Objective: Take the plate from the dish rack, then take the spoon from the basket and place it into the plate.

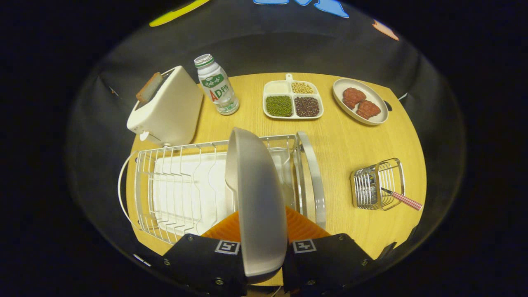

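The gripper [264, 231] has its two fingers pressed against either face of the grey plate [255, 194], which stands on edge between them. The plate sits above the wire dish rack [181, 189]; whether its lower rim touches the rack wires cannot be told. The rack has a white drip tray [185, 194] inside it and a metal handle bar along its right side, and it rests on the wooden table [346, 144].

To the right of the rack, well apart from it, stands a small wire basket [377, 183] with the spoon [406, 200] in it, the checked handle poking out over the basket's right rim.

Beyond the rack, a white toaster [167, 109] stands at the left with a slice of bread in its slot, and a plastic drink bottle [216, 86] is just beside it. Further right lie a divided dish [293, 101] of beans and grains and an oval plate [361, 101] carrying two pieces of meat.
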The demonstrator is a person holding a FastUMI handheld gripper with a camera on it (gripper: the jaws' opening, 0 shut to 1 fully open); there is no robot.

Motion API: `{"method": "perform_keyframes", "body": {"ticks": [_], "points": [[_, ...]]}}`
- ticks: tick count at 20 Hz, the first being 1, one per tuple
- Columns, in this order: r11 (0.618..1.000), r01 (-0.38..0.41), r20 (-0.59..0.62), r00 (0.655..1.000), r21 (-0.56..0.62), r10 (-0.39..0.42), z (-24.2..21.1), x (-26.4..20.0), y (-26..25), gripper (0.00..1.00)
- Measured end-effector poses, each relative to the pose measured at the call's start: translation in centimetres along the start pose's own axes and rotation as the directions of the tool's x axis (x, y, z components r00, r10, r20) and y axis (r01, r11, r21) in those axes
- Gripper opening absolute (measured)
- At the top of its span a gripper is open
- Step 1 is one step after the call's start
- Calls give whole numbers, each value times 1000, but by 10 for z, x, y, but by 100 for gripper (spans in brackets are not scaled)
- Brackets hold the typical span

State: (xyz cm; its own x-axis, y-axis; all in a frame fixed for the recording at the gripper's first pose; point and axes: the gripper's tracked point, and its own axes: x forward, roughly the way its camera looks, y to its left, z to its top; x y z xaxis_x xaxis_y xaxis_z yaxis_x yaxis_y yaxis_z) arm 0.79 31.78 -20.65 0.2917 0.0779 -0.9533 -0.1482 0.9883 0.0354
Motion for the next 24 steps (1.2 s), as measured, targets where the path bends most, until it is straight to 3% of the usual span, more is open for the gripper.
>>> {"method": "perform_keyframes", "body": {"ticks": [4, 10, 14, 24], "points": [[995, 97, 10, 995, -34, -96, 3, -8, 6, 30], [961, 255, 125, 962, -104, -242, 24, -39, 2, 30], [965, 241, 180, 959, -106, -219, 26, -65, -5, 30], [998, 41, 199, 979, -38, -33, -26, -141, -81, 30]]}}
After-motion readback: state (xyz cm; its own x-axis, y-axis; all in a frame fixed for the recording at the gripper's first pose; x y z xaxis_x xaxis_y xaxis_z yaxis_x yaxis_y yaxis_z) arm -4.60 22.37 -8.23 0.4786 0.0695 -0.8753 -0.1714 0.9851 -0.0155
